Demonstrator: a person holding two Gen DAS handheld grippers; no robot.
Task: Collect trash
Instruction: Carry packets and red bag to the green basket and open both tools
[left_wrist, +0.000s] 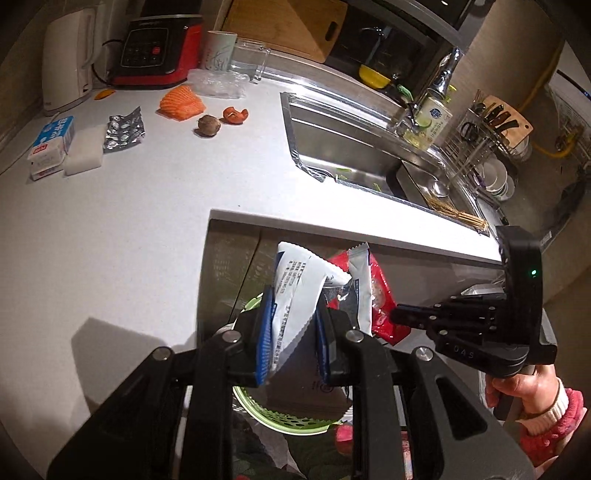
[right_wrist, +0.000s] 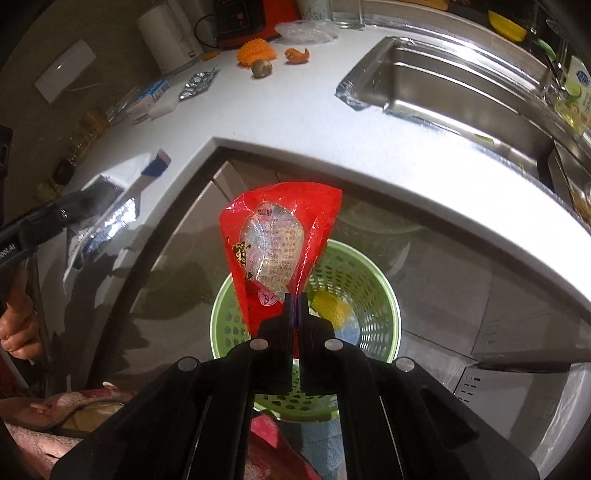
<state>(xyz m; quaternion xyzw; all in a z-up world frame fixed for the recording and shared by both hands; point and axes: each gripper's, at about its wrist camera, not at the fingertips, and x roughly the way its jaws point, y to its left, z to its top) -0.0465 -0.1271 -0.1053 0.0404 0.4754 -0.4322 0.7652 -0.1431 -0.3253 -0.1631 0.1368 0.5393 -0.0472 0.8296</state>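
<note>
While both hands are hanging out past the near edge of the white countertop (left_wrist: 129, 229), the left gripper (left_wrist: 291, 343) is clamping a crumpled white wrapper (left_wrist: 295, 291) with blue print between its blue pads, the wrapper standing up out of the jaws; the right gripper (right_wrist: 294, 306) is pinching the lower corner of a red plastic wrapper (right_wrist: 277, 243) with a clear window, its jaws clenched tight on the film; in the left wrist view the right gripper is showing at the right, its fingertips meeting the red wrapper just beside the white one; a hand in a pink sleeve with a white cuff (left_wrist: 543, 402) is gripping its handle; below both wrappers a green perforated basket (right_wrist: 354, 280) is standing on the floor in front of the cabinet, with something yellow lying inside it; the red wrapper is hanging directly above the basket's rim; farther off on the countertop are lying a foil blister pack (left_wrist: 123, 129), a small blue and white carton (left_wrist: 51, 146), an orange foam net (left_wrist: 181, 103), a brown round fruit (left_wrist: 209, 124) and a piece of orange peel (left_wrist: 235, 114); at the far left a white kettle (left_wrist: 68, 55) and a red and black cooker (left_wrist: 159, 48) are standing; a steel sink (left_wrist: 354, 155) is lying to the right
</note>
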